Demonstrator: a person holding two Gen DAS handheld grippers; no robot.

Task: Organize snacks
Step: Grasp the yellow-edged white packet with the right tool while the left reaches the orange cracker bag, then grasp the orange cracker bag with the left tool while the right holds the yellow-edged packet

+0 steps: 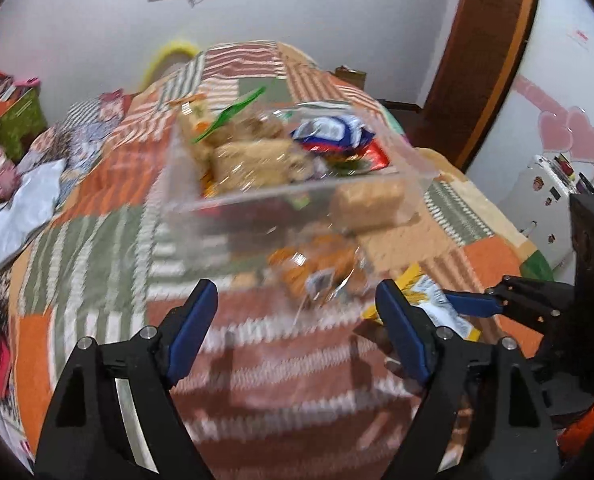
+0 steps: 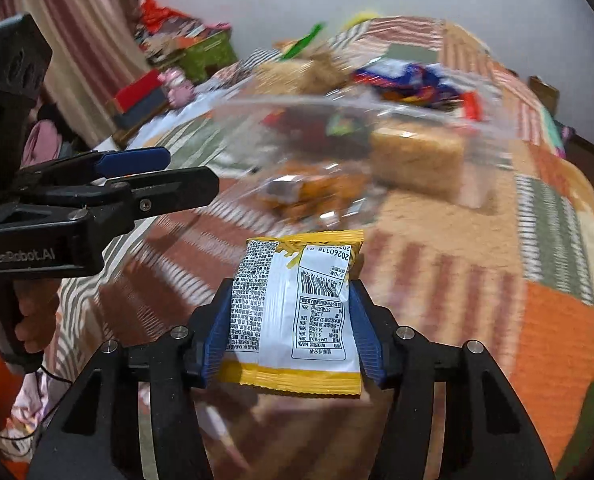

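A clear plastic box point(image 1: 297, 196) point(image 2: 493, 160) on the patchwork bedspread holds several snack packs. An orange snack pack point(image 1: 317, 268) point(image 2: 309, 192) lies in front of it. My left gripper point(image 1: 297, 300) is open and empty, just short of that pack; it also shows in the right wrist view point(image 2: 169, 172). My right gripper point(image 2: 291, 296) is shut on a yellow-and-white snack packet point(image 2: 293, 308), held above the bedspread, short of the box. That packet point(image 1: 437, 308) and a blue fingertip point(image 1: 473, 304) show at right in the left wrist view.
The patchwork bedspread point(image 1: 97, 240) point(image 2: 537, 320) covers the bed. A green box point(image 1: 17, 124) point(image 2: 209, 56) and a pink toy point(image 2: 177, 88) stand beside the bed at left. A white sheet point(image 1: 21, 216) lies at the bed's left edge. A wooden door frame point(image 1: 493, 60) stands at right.
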